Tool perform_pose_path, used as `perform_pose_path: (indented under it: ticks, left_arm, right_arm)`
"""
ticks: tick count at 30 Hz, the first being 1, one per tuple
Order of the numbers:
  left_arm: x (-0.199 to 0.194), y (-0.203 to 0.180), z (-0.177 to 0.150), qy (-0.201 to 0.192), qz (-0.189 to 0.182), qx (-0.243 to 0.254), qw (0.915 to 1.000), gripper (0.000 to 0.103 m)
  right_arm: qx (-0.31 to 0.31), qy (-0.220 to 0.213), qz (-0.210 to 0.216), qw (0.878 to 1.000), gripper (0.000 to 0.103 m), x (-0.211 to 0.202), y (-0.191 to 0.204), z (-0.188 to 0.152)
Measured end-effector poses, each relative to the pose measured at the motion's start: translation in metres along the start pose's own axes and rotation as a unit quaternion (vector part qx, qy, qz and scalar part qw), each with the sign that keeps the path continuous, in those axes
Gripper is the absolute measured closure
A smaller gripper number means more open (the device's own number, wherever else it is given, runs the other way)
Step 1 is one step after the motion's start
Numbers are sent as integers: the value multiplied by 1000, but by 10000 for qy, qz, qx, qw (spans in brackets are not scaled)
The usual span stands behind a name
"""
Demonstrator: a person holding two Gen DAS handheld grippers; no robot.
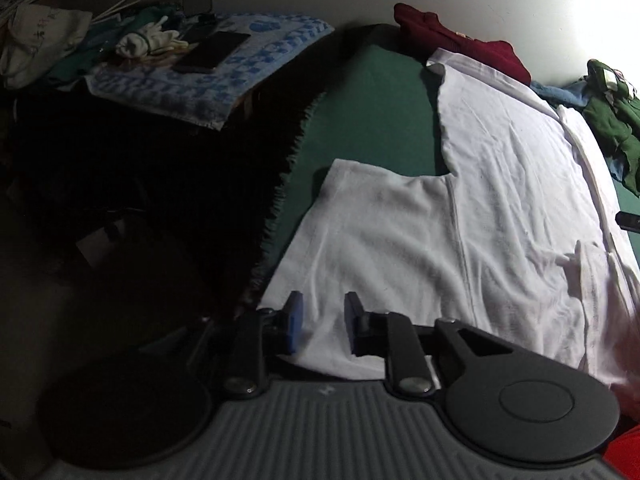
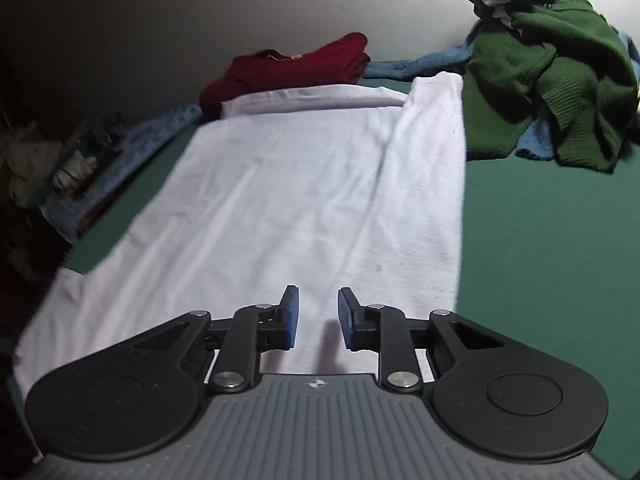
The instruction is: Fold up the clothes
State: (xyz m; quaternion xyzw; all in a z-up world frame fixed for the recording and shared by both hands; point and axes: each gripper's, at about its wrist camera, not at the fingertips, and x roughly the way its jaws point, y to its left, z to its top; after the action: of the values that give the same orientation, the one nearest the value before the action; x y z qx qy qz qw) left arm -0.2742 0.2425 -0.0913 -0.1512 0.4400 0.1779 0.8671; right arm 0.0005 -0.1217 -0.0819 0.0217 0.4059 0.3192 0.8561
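A: Work surface: green tabletop (image 2: 540,264) against a plain wall. Where is the garment?

B: The white T-shirt (image 2: 288,184) lies flat, right side folded inward, left sleeve (image 1: 372,216) spread.

A: Tool state?

B: Left gripper (image 1: 322,320) and right gripper (image 2: 318,316): jaws narrowly apart, nothing held.

A: Handling?

B: Likely light, limp cotton; pinch the sleeve hem and shoulder edge.
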Motion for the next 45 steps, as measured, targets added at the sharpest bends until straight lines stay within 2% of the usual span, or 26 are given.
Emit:
perform_pose_path:
  ticks: [4, 6, 10, 13, 15, 20, 25, 27, 29, 31, 33, 35, 36, 40, 42, 44, 45]
  left_arm:
    - [15, 5, -1, 214, -171, 488, 9984, 69]
    - [16, 8, -1, 189, -316, 655, 9972, 66]
    - [10, 20, 7, 256, -808, 724, 9938, 65]
    - [3, 28, 8, 237, -882, 742, 9931, 59]
    - [-3, 38, 4, 278, -883, 615, 9938, 58]
    - [-5, 59, -7, 408, -1199, 125, 9919, 58]
    - [0, 62, -18, 382, -1204, -103, 9919, 58]
    - [1, 66, -19, 327, -1267, -241, 9911, 53]
    - [2, 66, -18, 293, -1294, -210, 9909, 50]
    - [3, 66, -19, 257, -1261, -165, 9916, 42]
    - [3, 70, -18, 217, -1298, -234, 9910, 40]
    - [3, 76, -18, 214, -1337, -384, 9900, 40]
    - [4, 80, -18, 218, -1359, -462, 9894, 40]
    - [5, 78, -16, 202, -1419, -474, 9885, 46]
    - [6, 74, -15, 169, -1433, -479, 9884, 56]
    - [7, 69, -14, 135, -1458, -493, 9880, 60]
    - [8, 67, -14, 118, -1477, -505, 9877, 71]
  right_arm:
    - [-641, 294, 208, 9973, 78, 2, 54, -18]
    - [-961, 326, 278, 9944, 77, 5, 79, -25]
    - [-1391, 285, 568, 9882, 69, 14, 125, -28]
    - [-1835, 275, 816, 9792, 66, 32, 162, -24]
    - [-2110, 275, 975, 9722, 66, 47, 187, -18]
    - [-2616, 300, 1305, 9559, 62, 86, 246, -10]
    - [-2974, 478, 1448, 9425, 62, 124, 281, -6]
    - [-3053, 566, 1507, 9386, 62, 135, 291, -4]
    - [-3049, 708, 1579, 9365, 61, 142, 297, -2]
    - [-3087, 856, 1540, 9347, 61, 147, 301, -3]
    - [-3102, 927, 1542, 9335, 62, 149, 303, -4]
    - [-3104, 925, 1634, 9319, 83, 148, 303, -3]
    - [-3087, 917, 1679, 9317, 97, 147, 302, -3]
    - [-2672, 583, 1972, 9414, 99, 131, 291, 4]
    - [-2441, 408, 2195, 9437, 99, 122, 283, 8]
    - [-2258, 254, 2379, 9443, 99, 114, 274, 10]
    - [-2176, 176, 2467, 9442, 99, 110, 270, 11]
